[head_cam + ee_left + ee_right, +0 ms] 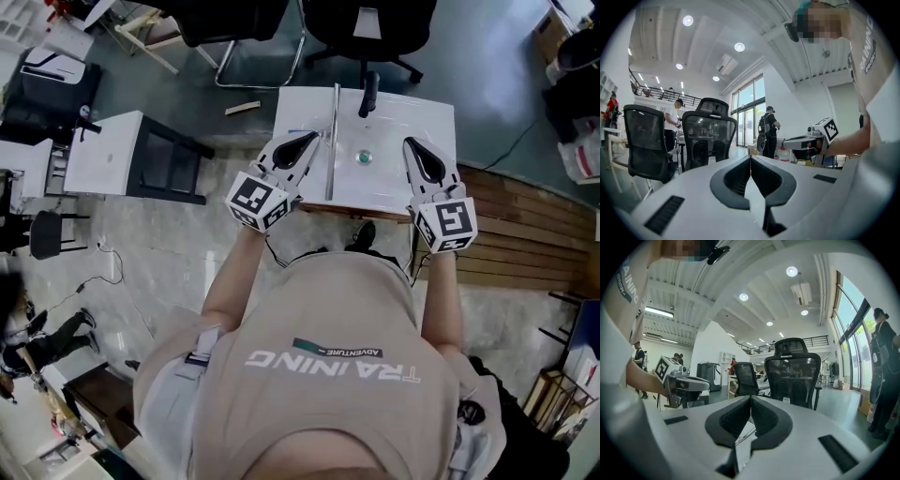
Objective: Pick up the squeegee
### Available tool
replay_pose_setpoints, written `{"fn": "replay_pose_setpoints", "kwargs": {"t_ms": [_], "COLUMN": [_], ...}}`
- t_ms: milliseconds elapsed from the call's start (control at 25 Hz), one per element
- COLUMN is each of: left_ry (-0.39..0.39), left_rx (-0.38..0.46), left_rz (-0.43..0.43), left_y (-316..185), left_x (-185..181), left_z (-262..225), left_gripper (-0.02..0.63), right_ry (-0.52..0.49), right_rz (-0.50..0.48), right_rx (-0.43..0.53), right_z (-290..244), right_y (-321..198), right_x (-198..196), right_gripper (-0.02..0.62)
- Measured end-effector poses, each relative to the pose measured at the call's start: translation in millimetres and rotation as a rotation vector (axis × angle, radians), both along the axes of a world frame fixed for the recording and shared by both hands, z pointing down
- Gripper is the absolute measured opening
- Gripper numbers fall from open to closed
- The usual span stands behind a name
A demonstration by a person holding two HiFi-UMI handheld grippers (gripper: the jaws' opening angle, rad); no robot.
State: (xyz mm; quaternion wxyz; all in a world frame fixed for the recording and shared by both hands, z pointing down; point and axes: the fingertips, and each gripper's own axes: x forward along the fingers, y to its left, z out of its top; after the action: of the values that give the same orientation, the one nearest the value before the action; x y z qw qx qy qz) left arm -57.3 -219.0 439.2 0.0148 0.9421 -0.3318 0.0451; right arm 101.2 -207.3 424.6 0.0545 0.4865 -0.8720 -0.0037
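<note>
On the small white table (pixel 412 112) lies the squeegee: a long thin silvery bar (pixel 332 141) running away from me, with a short black handle (pixel 368 94) beside its far end; how they join I cannot tell. My left gripper (pixel 305 142) hovers over the table's left edge, just left of the bar, jaws shut and empty (pixel 750 159). Over the table's right side is my right gripper (pixel 417 145), jaws also shut on nothing (pixel 751 398). Part of the bar (pixel 745 432) shows below the right jaws. Both point level, away from me.
A small round greenish knob (pixel 364 157) sits mid-table between the grippers. Black office chairs (pixel 370 23) stand just beyond the table. A white cabinet (pixel 103 150) is to the left and wooden boards (pixel 525 225) lie to the right. People stand in the background (pixel 768 129).
</note>
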Motion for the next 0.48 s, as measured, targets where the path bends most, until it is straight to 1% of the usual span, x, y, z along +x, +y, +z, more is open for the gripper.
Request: {"fn": "replay_pose_setpoints", "kwargs": {"t_ms": [240, 480], "left_ry": [-0.033, -0.024], "left_rx": [0.015, -0.003], "left_rz": [-0.007, -0.029], "left_y": [-24, -34], "left_x": [9, 16], "left_z": [0, 7], "left_gripper": [0.014, 0.014], "right_ry": [-0.025, -0.025], "right_rz": [-0.013, -0.049], "right_rx": [0.008, -0.015], "right_z": [4, 18], "right_y": [-34, -44], "right_x": [13, 17], "right_gripper": [0.031, 0.031]}}
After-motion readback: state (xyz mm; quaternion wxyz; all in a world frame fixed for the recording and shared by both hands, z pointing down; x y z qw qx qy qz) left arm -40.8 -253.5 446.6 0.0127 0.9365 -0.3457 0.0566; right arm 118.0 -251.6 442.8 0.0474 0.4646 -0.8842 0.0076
